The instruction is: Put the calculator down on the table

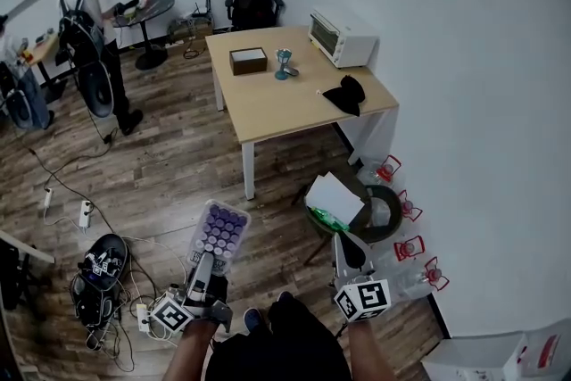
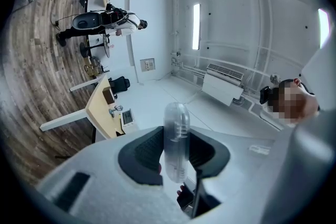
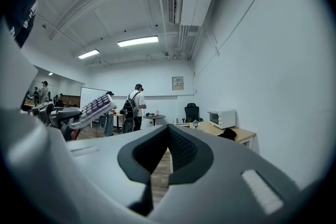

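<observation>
The calculator (image 1: 219,230), a pale case with rows of purple keys, is held out over the wood floor by my left gripper (image 1: 207,260), which is shut on its near end. In the left gripper view the calculator (image 2: 176,140) shows edge-on, clamped between the dark pads (image 2: 143,157). In the right gripper view the calculator (image 3: 95,108) appears at the left. My right gripper (image 1: 349,251) hangs to the right with nothing in it, and its pads (image 3: 181,150) meet. The light wooden table (image 1: 294,98) stands some way ahead, apart from both grippers.
On the table are a white toaster oven (image 1: 342,37), a dark box (image 1: 248,60), a small goblet (image 1: 284,63) and a black cloth (image 1: 346,94). A round stool with white paper (image 1: 343,202) and red lanterns (image 1: 409,247) sit by the wall. Cables (image 1: 100,270) litter the floor. A person (image 1: 94,22) stands far left.
</observation>
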